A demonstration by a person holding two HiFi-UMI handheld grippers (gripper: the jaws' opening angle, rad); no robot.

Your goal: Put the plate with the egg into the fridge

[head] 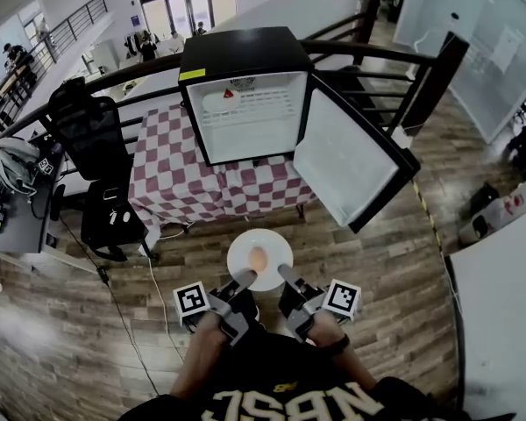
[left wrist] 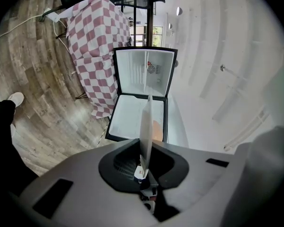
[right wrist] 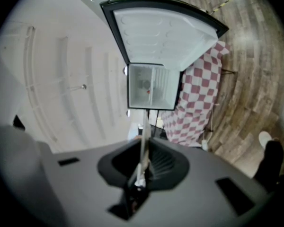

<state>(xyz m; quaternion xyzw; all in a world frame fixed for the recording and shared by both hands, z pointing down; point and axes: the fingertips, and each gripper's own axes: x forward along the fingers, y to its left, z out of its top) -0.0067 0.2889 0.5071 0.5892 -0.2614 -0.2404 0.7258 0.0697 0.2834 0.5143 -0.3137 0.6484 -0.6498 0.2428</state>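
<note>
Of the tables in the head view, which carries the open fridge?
The table with the red-and-white checked cloth: the fridge stands on it. The dark desk at left and the white table at right hold no fridge.

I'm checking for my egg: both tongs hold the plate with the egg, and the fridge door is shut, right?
No: the head view shows the fridge door open. The left tongs and right tongs do hold the plate with the egg.
</note>
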